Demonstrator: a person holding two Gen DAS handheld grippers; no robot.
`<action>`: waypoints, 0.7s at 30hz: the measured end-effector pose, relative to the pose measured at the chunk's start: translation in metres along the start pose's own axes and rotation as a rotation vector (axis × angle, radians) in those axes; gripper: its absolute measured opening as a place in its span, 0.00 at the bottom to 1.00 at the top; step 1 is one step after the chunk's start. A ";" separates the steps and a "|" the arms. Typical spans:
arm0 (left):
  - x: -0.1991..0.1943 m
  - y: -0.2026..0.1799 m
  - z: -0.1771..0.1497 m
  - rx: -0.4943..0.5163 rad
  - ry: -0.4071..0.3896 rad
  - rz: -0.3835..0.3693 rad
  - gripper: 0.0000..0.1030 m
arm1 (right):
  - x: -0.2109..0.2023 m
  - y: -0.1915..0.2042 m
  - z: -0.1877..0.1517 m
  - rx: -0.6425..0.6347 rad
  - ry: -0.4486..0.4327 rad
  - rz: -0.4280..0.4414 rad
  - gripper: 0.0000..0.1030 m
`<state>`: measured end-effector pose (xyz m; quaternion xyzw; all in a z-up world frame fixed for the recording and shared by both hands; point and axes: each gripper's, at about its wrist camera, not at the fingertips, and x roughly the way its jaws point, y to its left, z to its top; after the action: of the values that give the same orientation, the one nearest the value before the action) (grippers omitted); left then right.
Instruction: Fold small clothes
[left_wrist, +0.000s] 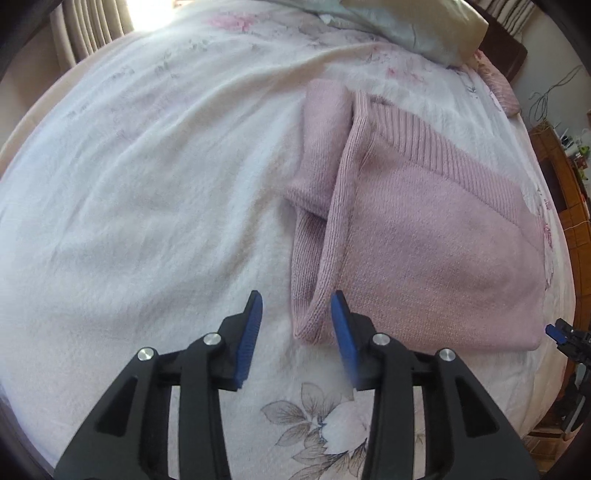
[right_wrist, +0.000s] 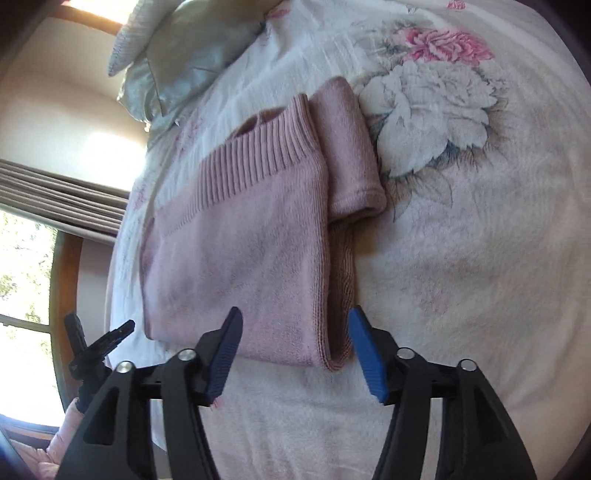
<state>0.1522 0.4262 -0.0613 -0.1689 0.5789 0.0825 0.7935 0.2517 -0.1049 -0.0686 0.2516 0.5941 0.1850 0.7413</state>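
Pink knitted sweater (left_wrist: 424, 236), partly folded, lying flat on a white fleecy bedspread with a printed flower pattern (left_wrist: 147, 184), centre-right of the left wrist view and centre-left of the right wrist view. Soft, light and floppy by the look of it: loose knit, likely to sag and stretch if lifted by one point, grippy enough against the fleece to drag it along. One sleeve (left_wrist: 321, 147) doubled back alongside the body, cuff end rounded, ribbed hem band (right_wrist: 258, 166) running across the far end. Best hold, probably, at the near corners of the thick folded edge, both layers pinched together, so the fold travels as one piece.

Left tool (left_wrist: 297, 310) spread wide, pinching nothing, poised just in front of the near folded corner (left_wrist: 306, 328), which sits between the blue pads in the lower middle of the frame. Touching the knit or just clear of it: cannot tell. Right tool (right_wrist: 295, 328) likewise spread and empty, straddling the near edge of the sweater in the lower middle of its own view.

Hard to make out: the second sleeve, tucked under or hidden, not visible in either view. Neck opening also out of sight. Number of layers in the stack unclear. Pale silky pillow (left_wrist: 406, 22) cut off at the top edge. Right tool only a sliver at the lower right margin of the left wrist view; curtains (right_wrist: 55, 192) and bright window washed out at the left of the right wrist view.
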 end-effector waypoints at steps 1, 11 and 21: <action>-0.007 -0.007 0.005 0.016 -0.028 -0.013 0.43 | -0.004 -0.003 0.003 0.014 -0.014 0.015 0.71; 0.042 -0.108 0.036 0.149 0.014 -0.156 0.47 | 0.039 -0.046 0.028 0.135 0.059 0.115 0.68; 0.089 -0.120 0.046 0.142 0.090 -0.139 0.47 | 0.066 -0.071 0.032 0.204 0.056 0.240 0.62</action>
<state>0.2607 0.3252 -0.1127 -0.1555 0.6053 -0.0215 0.7804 0.2958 -0.1292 -0.1580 0.3897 0.5959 0.2178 0.6675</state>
